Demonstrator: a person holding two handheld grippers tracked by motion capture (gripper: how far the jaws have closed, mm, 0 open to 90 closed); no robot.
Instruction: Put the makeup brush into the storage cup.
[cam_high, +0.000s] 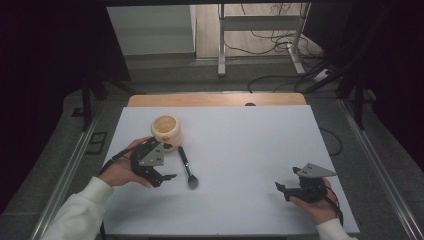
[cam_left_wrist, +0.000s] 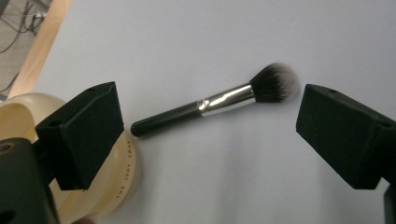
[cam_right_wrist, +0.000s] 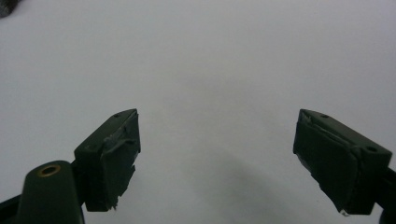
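- High view: a white rectangular table with a strip of bare wood along its far edge carries a cream, round, open-topped ceramic pot toward the far left.
- A black-handled makeup brush with a silver ferrule and dark bristles lies flat just beside the pot, on the side toward the table's middle, with the bristle end toward the near edge.
- The left gripper, held in the person's left hand with a white sleeve, sits near the left edge, just on the near side of the pot, jaws pointing toward the brush.
- The right gripper, held in the right hand, rests near the near right corner, well apart from the brush.
- Left gripper view: the two black jaws stand wide apart and hold nothing; the brush lies across the gap beyond them, and the pot sits behind the left-hand jaw.
- Right gripper view: the jaws stand wide apart, gripping nothing, over bare white table.
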